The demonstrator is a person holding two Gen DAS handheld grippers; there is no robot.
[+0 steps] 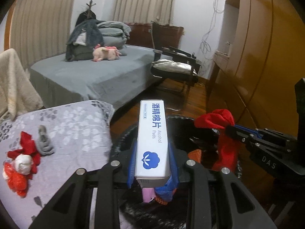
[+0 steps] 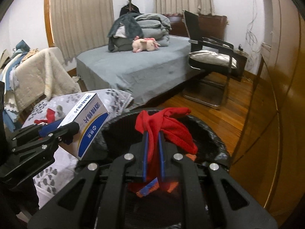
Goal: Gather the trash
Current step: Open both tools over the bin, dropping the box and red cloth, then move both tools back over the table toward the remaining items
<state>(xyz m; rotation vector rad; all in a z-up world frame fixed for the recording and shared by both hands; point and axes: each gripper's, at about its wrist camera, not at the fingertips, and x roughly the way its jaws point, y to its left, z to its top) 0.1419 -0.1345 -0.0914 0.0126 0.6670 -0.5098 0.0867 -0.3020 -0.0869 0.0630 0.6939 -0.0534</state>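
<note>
The left gripper is made of matte black links joined by round silver pins, and its two fingers carry blue pads. The right gripper has the same black frame, silver pins and blue pads; its side shows small screws and pale letters "DAS".

Ahead of me a bed with a grey sheet carries a stack of folded grey bedding and a pink plush pig lying just in front of it. To its right I see a black chair with a silvery cushion on the wooden floor. Beige curtains hang behind, a cream fleece blanket drapes at my left, and a wooden wardrobe fills my right
</note>
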